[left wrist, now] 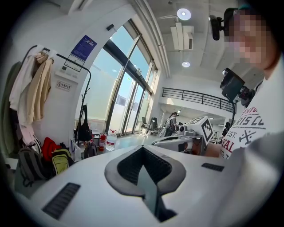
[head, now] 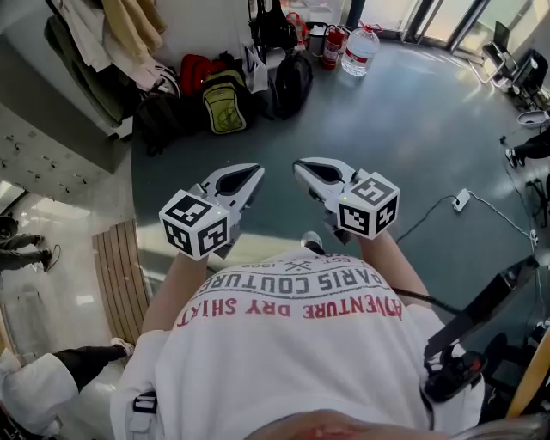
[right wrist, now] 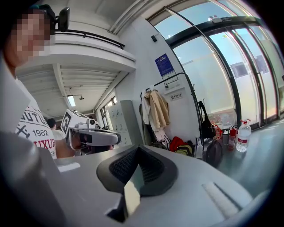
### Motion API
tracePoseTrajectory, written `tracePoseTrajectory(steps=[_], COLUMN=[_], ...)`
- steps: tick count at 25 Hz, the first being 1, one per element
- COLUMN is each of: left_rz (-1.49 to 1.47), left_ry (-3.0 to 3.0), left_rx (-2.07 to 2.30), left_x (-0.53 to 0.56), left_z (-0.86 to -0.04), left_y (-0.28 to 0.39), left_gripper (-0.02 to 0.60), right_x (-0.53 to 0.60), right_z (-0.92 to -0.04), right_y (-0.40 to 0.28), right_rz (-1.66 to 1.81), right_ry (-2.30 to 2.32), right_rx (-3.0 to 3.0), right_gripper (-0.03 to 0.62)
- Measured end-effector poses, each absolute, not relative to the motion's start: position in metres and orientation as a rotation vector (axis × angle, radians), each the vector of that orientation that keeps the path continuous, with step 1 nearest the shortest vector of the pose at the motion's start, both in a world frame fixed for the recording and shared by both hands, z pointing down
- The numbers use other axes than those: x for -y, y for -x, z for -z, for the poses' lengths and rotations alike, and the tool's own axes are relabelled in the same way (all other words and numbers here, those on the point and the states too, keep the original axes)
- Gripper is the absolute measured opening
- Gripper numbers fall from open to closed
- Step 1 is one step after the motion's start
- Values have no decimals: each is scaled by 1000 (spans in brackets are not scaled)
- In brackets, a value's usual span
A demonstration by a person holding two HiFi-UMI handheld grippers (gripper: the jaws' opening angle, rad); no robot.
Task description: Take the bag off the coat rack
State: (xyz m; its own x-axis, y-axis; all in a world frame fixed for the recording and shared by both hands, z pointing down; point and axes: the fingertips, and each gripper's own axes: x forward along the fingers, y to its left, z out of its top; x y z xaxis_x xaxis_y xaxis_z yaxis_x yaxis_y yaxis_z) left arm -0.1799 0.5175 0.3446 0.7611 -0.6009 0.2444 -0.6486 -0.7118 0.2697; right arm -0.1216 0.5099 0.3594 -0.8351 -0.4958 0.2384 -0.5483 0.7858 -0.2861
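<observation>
Black bag [head: 273, 26] hangs on the coat rack [right wrist: 191, 95] at 12 o'clock, well apart from both tongs, left tongs [head: 247, 174] and right tongs [head: 304, 167] shut and empty, so step closer, open one, lift the strap off its hook.

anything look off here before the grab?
Nothing spilled or broken. Backpacks lie heaped on the floor, and a corded power strip sits loose out in the open to the right. The black bag hangs normally.
</observation>
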Motion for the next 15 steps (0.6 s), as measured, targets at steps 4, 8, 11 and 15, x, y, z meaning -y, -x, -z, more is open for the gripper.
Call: tracePoseTrajectory(steps=[4,8,11,15], left_rz=[-199,-204,-209,-223], left_ry=[-2615,-2608,-2603,-2602], left_rx=[952,936,929,924], left_x=[-512,-500,-489,-471], left_z=[-349,-354,-356,-357], left_y=[173,159,145,126], left_gripper=[2,2,2,2], right_x=[-505,-494,-483,-463], right_z=[-366,-374,-376,-373], right_y=[116,104,91,73], right_rz=[-539,-562,-579,-564], right_ry=[-834,-837,-836,-837], right_rx=[2822,2813,2810,2811], right_gripper=[2,2,2,2])
